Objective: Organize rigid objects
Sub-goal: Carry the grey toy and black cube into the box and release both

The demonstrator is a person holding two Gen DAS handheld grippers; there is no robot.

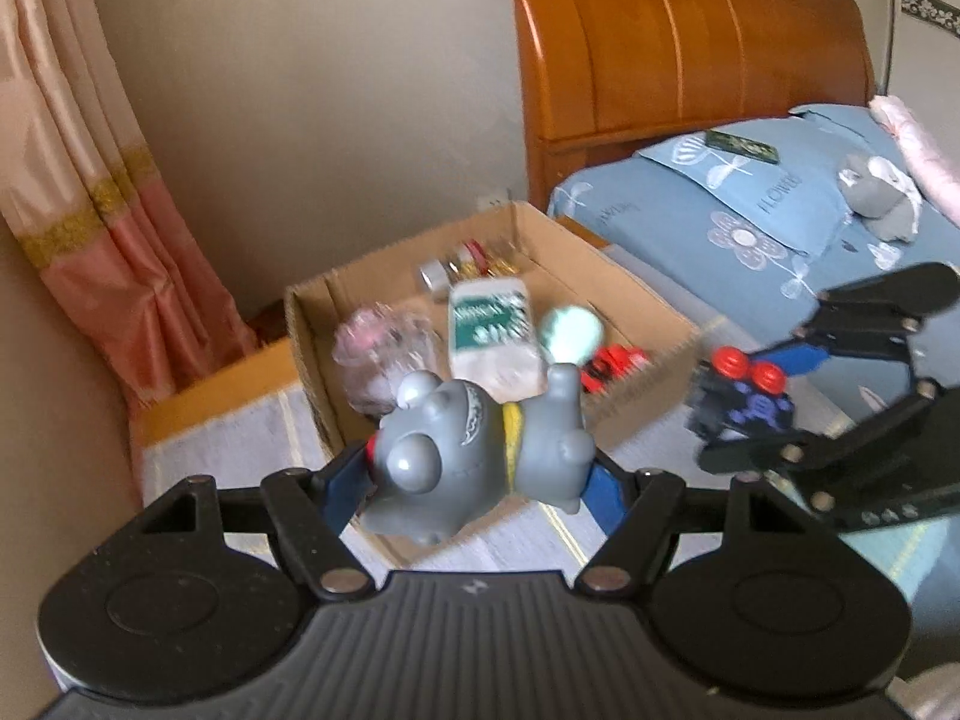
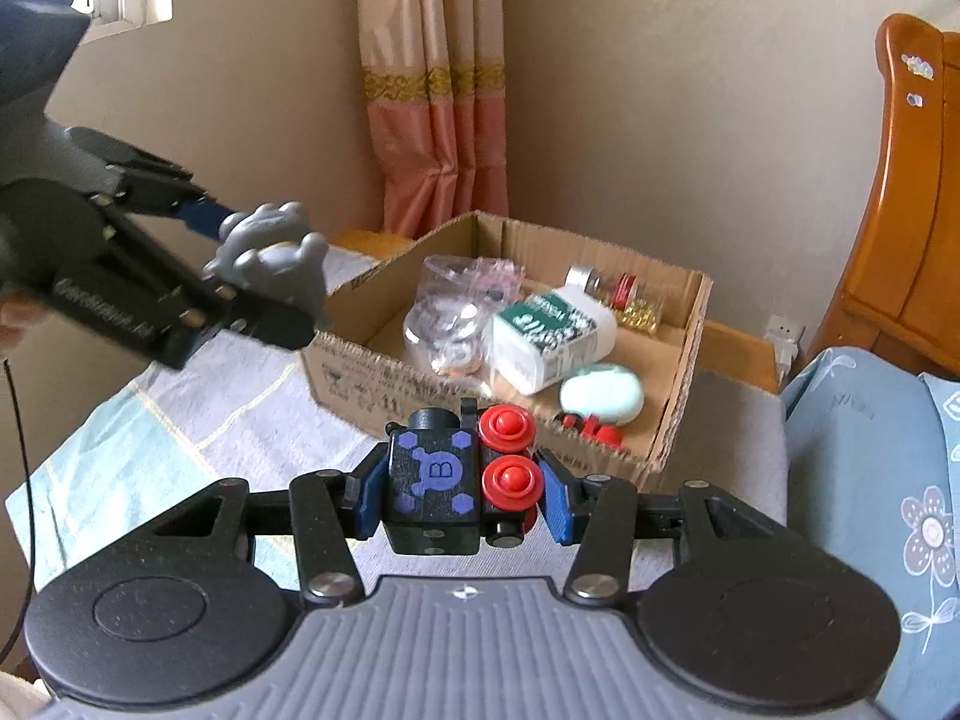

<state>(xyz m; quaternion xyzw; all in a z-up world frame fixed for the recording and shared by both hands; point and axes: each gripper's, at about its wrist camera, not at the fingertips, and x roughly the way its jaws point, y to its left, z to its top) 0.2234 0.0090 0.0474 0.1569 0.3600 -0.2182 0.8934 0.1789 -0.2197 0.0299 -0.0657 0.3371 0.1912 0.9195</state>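
Observation:
My left gripper (image 1: 480,480) is shut on a grey toy figure (image 1: 474,450) with a yellow band, held in the air just before the near edge of an open cardboard box (image 1: 312,306). It also shows in the right wrist view (image 2: 264,276), with the grey toy (image 2: 270,258) left of the box (image 2: 678,420). My right gripper (image 2: 459,492) is shut on a black toy block with purple marks and red wheels (image 2: 462,480), held before the box's near wall. In the left wrist view this gripper (image 1: 750,408) is at the right with the toy (image 1: 744,396).
The box holds a white and green packet (image 2: 549,330), a mint oval case (image 2: 600,393), a clear plastic item (image 2: 444,324), a red toy (image 2: 594,426) and small jars (image 2: 624,294). A bed with blue bedding (image 1: 750,222) and a wooden headboard (image 1: 690,42) lie right. Curtains (image 2: 438,90) hang behind.

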